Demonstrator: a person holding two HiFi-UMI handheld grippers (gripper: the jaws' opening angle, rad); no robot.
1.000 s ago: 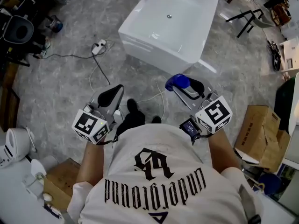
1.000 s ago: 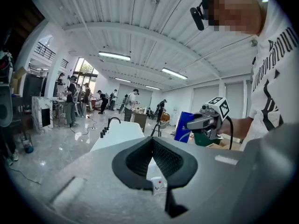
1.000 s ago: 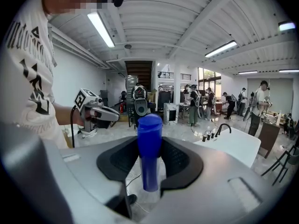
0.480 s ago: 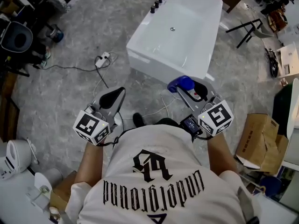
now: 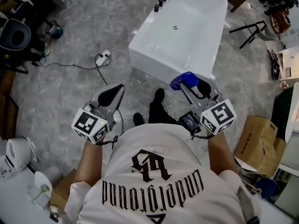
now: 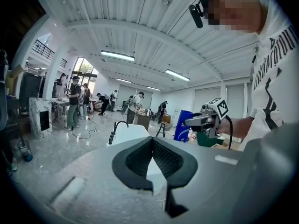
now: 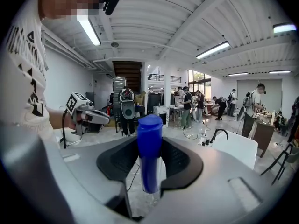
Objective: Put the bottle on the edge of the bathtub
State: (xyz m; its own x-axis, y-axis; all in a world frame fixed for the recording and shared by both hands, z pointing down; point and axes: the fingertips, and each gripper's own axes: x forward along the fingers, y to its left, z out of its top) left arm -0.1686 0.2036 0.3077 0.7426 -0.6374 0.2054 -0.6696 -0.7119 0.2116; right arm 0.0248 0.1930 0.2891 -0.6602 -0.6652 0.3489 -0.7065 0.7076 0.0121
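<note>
Bottle [image 7: 149, 139] tight in right claw [image 5: 190, 82], short of bathtub [image 5: 156, 65]; left claw [image 6: 152, 143] apparently together, empty.

The left gripper [image 6: 152, 143] has its jaw tips meeting with nothing between them, and beyond stand a white bathtub [image 6: 131, 133] with a black tap [image 6: 117, 125], the right gripper [image 6: 188, 122] at right, and people [image 6: 74, 99] far left.

An open workshop hall: bathtub [image 5: 161, 64] on bare concrete floor [image 5: 70, 97], cardboard boxes [image 5: 259, 141], power strip [image 5: 103, 57].
</note>
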